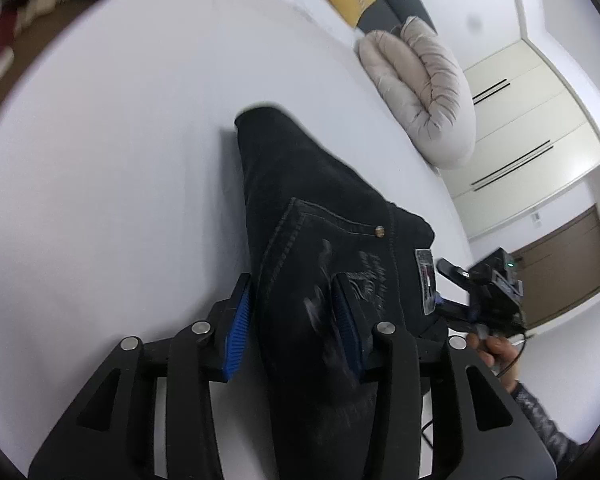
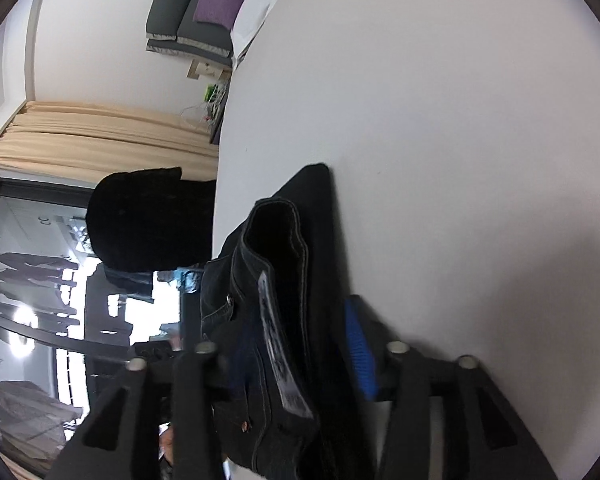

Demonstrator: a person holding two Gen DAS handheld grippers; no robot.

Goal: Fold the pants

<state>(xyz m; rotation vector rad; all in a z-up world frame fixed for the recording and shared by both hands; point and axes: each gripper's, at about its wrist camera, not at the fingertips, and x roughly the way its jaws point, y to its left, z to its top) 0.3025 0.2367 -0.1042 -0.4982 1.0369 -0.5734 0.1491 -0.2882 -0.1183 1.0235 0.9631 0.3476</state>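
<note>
The left gripper (image 1: 294, 320) has its blue pads (image 1: 238, 332) clenched on the black pants (image 1: 300, 184) beside the back pocket. The right gripper (image 2: 300, 344) clamps the waistband by the label. The pants hang bunched between them, their far end resting on the white bed (image 1: 120, 120), toward its middle. A beige duvet (image 1: 420, 88) lies along the bed's far right edge.

The room is evenly bright; the window (image 2: 32, 320) on the left glares white. Soft shadows lie on the white bed (image 1: 120, 140). Edges bend strongly, and the near parts look blurred.
</note>
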